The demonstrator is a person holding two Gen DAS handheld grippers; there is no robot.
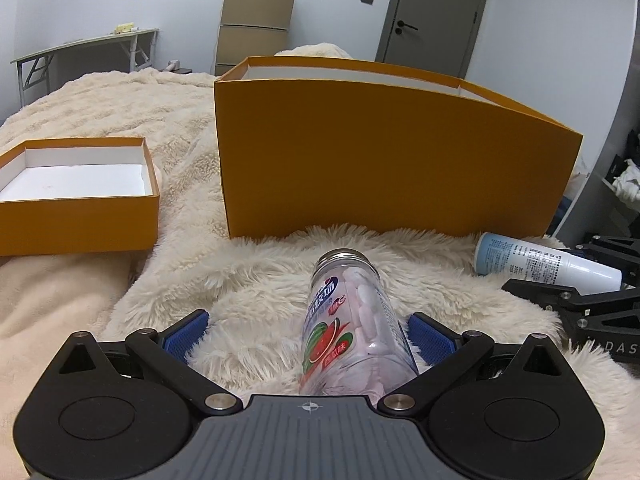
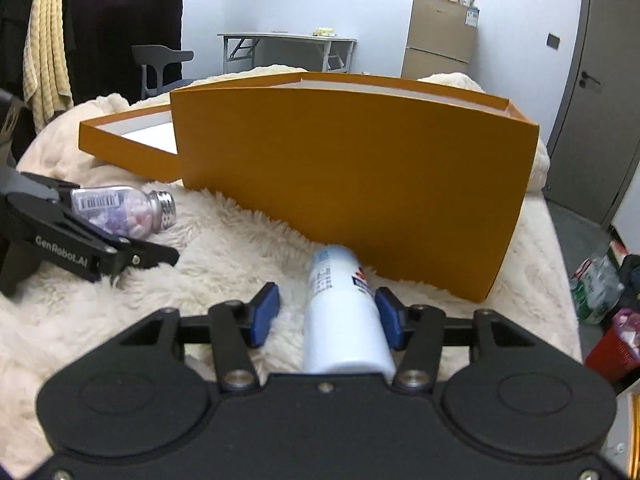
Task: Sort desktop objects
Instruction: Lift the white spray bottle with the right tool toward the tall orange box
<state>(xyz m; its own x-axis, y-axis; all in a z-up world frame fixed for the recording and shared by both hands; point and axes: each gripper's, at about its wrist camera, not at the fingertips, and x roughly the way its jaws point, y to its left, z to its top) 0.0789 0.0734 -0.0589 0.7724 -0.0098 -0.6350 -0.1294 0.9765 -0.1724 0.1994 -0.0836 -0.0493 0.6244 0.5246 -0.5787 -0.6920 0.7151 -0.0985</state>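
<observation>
Cream fleece blanket (image 1: 256, 280) fronts the orange box (image 1: 384, 160). My left gripper (image 1: 308, 336) stands wide around the candy bottle (image 1: 352, 320); my right gripper (image 2: 326, 316) brackets the white bottle (image 2: 340, 320), left pad clear.

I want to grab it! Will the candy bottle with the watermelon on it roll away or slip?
The candy bottle lies on its side and is round, so it could roll, though the fluffy blanket probably slows it. Its clear, smooth wall looks slippery.
</observation>
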